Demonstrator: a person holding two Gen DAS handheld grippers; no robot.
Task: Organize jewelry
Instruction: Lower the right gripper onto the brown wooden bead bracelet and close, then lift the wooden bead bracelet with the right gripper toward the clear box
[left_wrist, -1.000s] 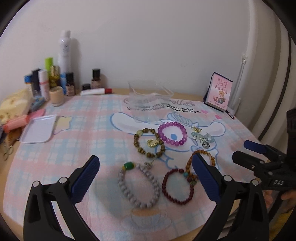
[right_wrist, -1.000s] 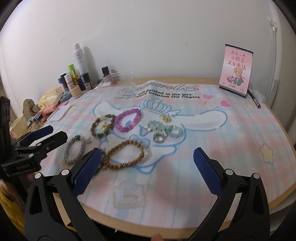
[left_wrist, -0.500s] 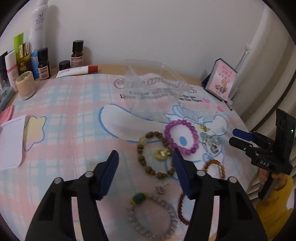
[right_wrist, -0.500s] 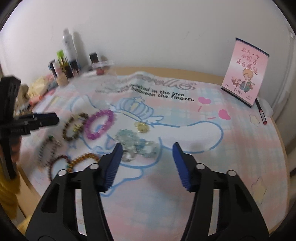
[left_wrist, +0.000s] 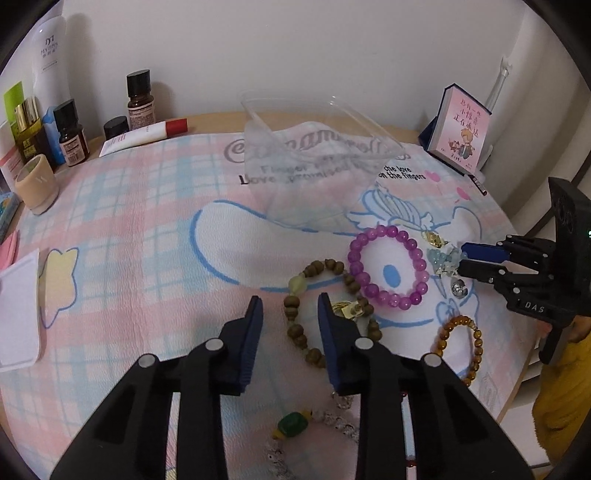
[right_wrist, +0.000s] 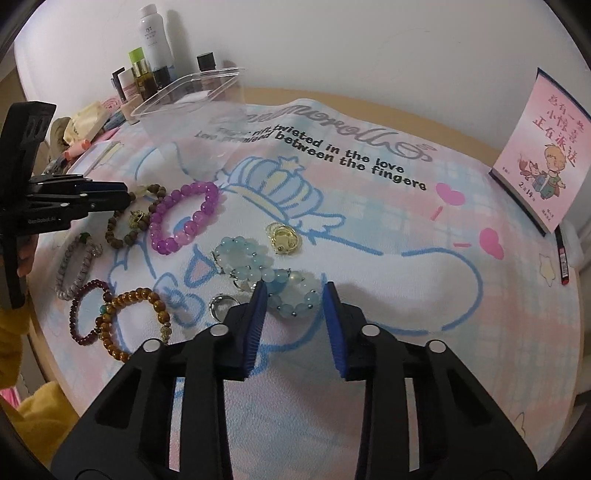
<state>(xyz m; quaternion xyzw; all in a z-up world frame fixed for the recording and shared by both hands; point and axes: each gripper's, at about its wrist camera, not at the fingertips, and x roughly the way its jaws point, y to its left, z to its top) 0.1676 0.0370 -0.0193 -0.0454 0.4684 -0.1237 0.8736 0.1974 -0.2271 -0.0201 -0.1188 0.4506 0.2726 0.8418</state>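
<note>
Bracelets clustered on printed mat (right_wrist: 424, 236), near its front edge. Clear plastic box (left_wrist: 317, 155) behind them, on mat. Cosmetic bottles (left_wrist: 72, 133) back-left against wall. Small calendar card (right_wrist: 543, 155) back-right, pen (right_wrist: 563, 254) beside it.

Cloth (right_wrist: 369, 192) reads "between in the love fingers".

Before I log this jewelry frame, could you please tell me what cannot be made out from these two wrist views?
- Left wrist view: the grey bead bracelet and dark red bracelet lie mostly behind the left gripper.
- Right wrist view: part of the pale blue bracelet is hidden by the right gripper; contact cannot be told.
- Both views: the inside of the clear box is hard to read through its walls.
- The bottle labels are too small.
</note>
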